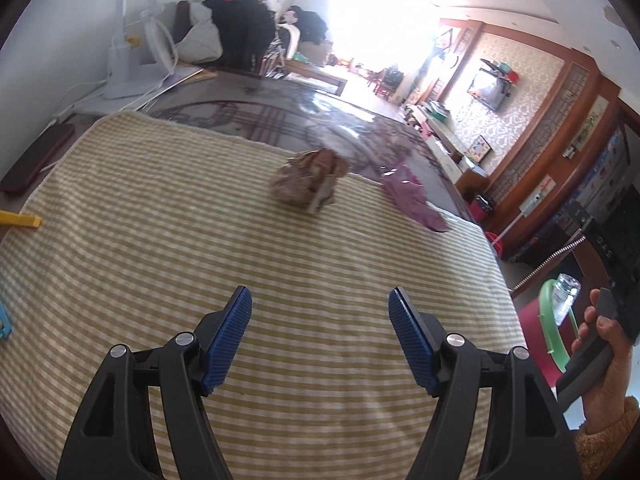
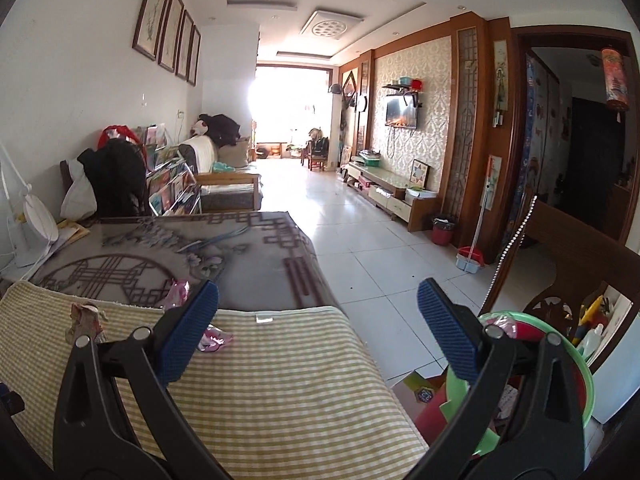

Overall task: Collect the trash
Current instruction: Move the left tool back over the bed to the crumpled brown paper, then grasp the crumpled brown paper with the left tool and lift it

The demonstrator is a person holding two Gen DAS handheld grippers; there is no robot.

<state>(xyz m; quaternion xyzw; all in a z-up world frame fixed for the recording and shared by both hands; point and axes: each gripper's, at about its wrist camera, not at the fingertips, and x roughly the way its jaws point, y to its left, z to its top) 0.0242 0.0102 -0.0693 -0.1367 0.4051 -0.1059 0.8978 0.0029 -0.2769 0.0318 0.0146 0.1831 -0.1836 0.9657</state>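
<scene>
Striped cloth [image 1: 240,240] covered the table; brown wrapper [image 1: 306,184] and pink wrapper [image 1: 412,196] lay uncollected; left gripper [image 1: 320,336] and right gripper [image 2: 318,328] gaped empty; bin [image 2: 576,364] waited alongside.

This is a lived-in home, a long living room seen from a counter [image 2: 260,240] under a patterned cover and a striped cloth [image 2: 280,380]. Four framed pictures [image 2: 168,28] hang in a row on the white wall above a sofa [image 2: 224,184] heaped with clothes. Opposite, a TV [image 2: 401,115] is mounted on damask wallpaper between wood panels, over a low TV cabinet [image 2: 384,192]. Pale floor tiles [image 2: 360,248] run to a bright window [image 2: 288,108] at the far end. A red bin [image 2: 443,232] and a mop [image 2: 480,216] stand by the wall, and a white fan [image 1: 132,48] sits at the counter's edge.
</scene>
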